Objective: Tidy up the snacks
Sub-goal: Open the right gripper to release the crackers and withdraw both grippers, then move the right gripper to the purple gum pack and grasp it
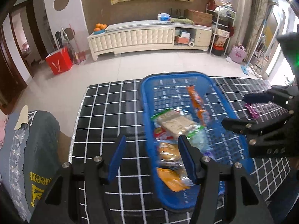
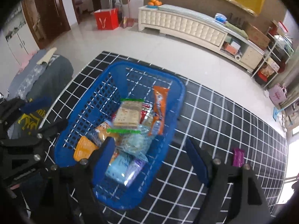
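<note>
Blue basket (image 2: 89, 110) — black white-gridded tablecloth (image 2: 224, 123), purple packet (image 2: 238, 156)

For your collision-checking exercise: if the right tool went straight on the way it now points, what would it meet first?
Most likely the blue basket: the open right tool points down at its near right rim, with nothing between its fingers. Depth is unclear, so it could land on the checked tablecloth just beside it.

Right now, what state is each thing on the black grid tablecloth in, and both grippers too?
Blue plastic basket: upright, loaded with snack packets.
Long orange wrapper: inside the basket, leaning on its right wall.
Clear packet of crackers: lying on top of the pile.
Small purple packet: loose on the tablecloth, outside the basket.
Left gripper: open, holding nothing.
Right gripper: open, holding nothing.
</note>
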Demonstrator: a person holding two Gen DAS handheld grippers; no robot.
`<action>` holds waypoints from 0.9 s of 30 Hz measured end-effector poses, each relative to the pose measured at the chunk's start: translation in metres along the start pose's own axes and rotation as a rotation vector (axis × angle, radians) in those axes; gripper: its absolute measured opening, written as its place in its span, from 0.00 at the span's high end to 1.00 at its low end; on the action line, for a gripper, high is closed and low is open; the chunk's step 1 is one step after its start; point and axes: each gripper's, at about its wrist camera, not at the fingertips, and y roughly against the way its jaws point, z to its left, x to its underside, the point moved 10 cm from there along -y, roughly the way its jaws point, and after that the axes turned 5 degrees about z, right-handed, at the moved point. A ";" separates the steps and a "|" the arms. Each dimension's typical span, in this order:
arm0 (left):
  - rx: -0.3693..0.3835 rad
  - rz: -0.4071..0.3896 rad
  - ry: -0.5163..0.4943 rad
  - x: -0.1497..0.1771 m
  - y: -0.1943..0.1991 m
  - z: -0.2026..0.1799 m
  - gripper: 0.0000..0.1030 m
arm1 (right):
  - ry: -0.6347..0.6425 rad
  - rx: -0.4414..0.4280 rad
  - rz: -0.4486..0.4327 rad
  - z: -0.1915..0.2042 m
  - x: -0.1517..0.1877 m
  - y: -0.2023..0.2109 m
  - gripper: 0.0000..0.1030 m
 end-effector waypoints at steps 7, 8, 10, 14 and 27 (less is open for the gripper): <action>0.014 -0.032 -0.016 0.004 0.023 -0.044 0.30 | -0.028 -0.002 -0.035 -0.029 0.037 0.033 0.18; 0.042 -0.022 -0.004 0.006 0.023 -0.051 0.28 | -0.037 0.005 -0.041 -0.037 0.041 0.038 0.14; 0.073 -0.018 0.005 0.006 0.025 -0.064 0.20 | -0.058 0.010 -0.056 -0.049 0.047 0.049 0.05; 0.070 -0.023 -0.031 0.004 0.031 -0.092 0.08 | -0.095 0.046 -0.084 -0.082 0.059 0.066 0.00; 0.094 -0.012 -0.155 -0.013 0.029 -0.194 0.00 | -0.214 0.079 -0.034 -0.168 0.104 0.048 0.00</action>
